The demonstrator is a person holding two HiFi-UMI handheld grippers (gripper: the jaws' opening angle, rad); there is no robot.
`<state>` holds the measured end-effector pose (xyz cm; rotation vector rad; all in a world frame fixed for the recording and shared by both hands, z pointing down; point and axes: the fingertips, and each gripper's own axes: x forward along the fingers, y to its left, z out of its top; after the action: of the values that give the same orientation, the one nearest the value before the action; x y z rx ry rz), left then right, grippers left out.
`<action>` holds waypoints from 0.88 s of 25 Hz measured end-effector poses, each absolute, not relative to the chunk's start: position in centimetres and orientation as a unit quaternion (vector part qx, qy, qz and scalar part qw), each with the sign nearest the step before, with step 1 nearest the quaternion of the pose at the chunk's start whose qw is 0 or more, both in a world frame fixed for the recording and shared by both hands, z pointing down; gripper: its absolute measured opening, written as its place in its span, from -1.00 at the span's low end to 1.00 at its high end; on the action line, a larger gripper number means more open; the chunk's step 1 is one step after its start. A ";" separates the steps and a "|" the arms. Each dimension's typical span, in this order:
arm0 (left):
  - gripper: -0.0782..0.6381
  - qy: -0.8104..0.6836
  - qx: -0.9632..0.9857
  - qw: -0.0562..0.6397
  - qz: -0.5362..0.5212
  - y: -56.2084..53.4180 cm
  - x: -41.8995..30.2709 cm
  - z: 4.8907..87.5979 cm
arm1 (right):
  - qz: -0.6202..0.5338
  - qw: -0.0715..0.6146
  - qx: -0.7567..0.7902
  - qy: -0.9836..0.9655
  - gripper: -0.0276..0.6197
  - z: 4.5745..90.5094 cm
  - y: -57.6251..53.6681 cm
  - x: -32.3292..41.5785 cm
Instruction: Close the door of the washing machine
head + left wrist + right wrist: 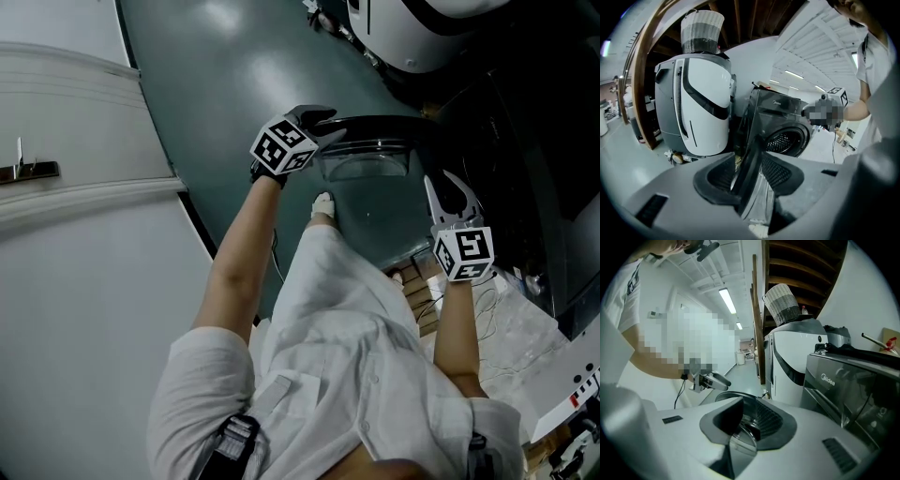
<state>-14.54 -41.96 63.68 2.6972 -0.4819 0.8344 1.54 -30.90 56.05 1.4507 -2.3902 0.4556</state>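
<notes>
Washing machine door (370, 159) loosely inside left hand-held gripper (751, 173), white appliance (701, 108) behind

- Washing machine door (370, 150): round, dark rim, clear bowl, standing open over a dark green floor (225, 84).
- Left gripper (322, 122): at the door's left rim.
- Right gripper (445, 187): near the door's right end, pointing toward it.
- Shoe (323, 203): just beside the door, on the person's side.
- White appliance (412, 37): beyond the door.
- White wall panel (75, 112): well left of the door.
</notes>
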 end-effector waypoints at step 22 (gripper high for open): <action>-0.29 -0.157 0.903 0.138 0.376 -40.2 -13.0 68.2 | 0.169 0.140 0.510 -0.832 -0.62 55.7 -28.7 2.5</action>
<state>-12.97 -40.25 68.19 2.6109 -0.4529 1.0870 2.47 -28.74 55.69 1.4722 -2.4031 0.4881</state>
